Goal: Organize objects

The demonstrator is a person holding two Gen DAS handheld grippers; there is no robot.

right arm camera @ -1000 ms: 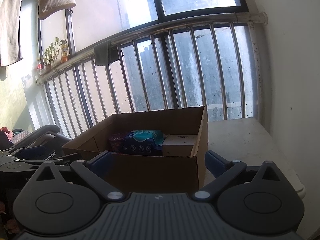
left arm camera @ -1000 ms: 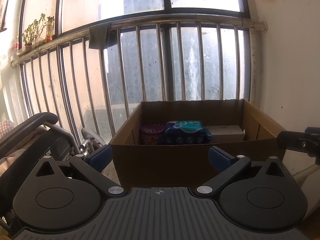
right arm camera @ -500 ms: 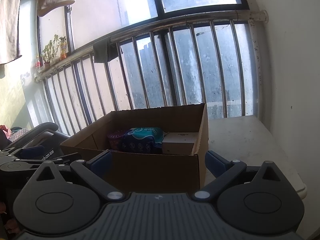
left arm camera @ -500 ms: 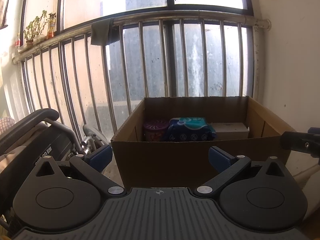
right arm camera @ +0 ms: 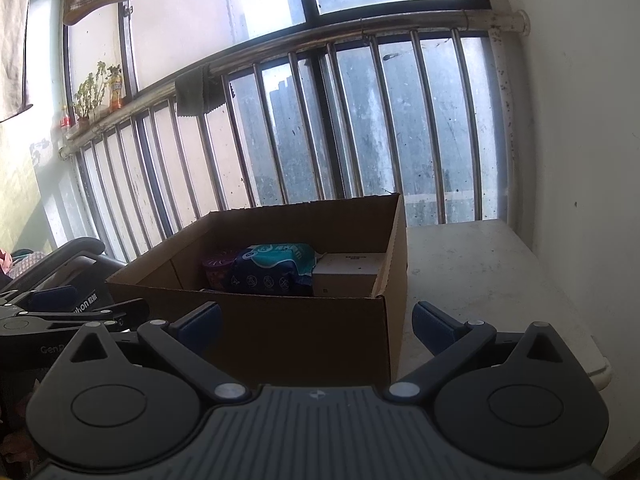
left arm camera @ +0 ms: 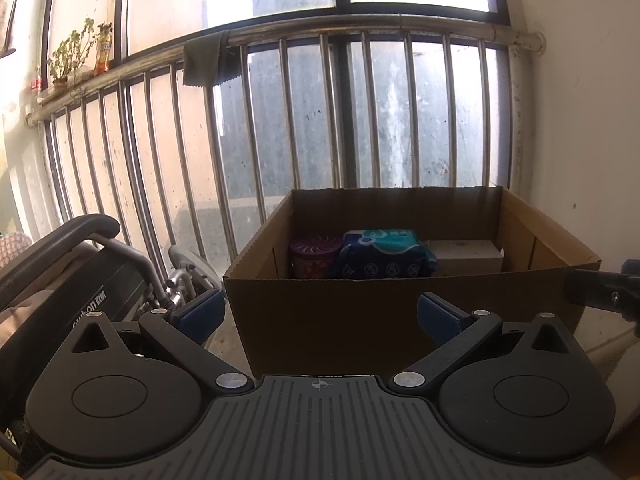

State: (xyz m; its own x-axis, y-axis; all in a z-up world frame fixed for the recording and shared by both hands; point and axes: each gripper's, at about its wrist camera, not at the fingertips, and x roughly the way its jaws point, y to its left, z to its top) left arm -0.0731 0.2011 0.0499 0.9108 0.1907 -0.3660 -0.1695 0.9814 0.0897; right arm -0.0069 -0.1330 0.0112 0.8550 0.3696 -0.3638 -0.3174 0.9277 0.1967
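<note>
An open cardboard box [left arm camera: 340, 312] [right arm camera: 280, 332] stands on a white table [right arm camera: 480, 264] by the railing. Inside it, along the far wall, are a purple round container [left arm camera: 314, 258] [right arm camera: 216, 272], a blue-and-teal soft pack [left arm camera: 384, 256] [right arm camera: 276, 270] and a white carton [left arm camera: 466, 256] [right arm camera: 350, 274]. My left gripper [left arm camera: 320, 314] is open and empty in front of the box's near wall. My right gripper [right arm camera: 316, 322] is open and empty before the box's near right corner. The left gripper also shows at the left edge of the right wrist view [right arm camera: 60, 316].
A metal railing [left arm camera: 320, 120] with a window stands behind the box. A dark cloth [left arm camera: 204, 60] hangs on its top rail. A wheelchair [left arm camera: 80, 280] is at the left. A white wall [left arm camera: 580, 140] is at the right. The right gripper's tip [left arm camera: 600, 292] shows at the right edge.
Both cameras have risen and tilted slightly, so the box sits a little lower and shows more of its inside. Both grippers stay open and empty.
</note>
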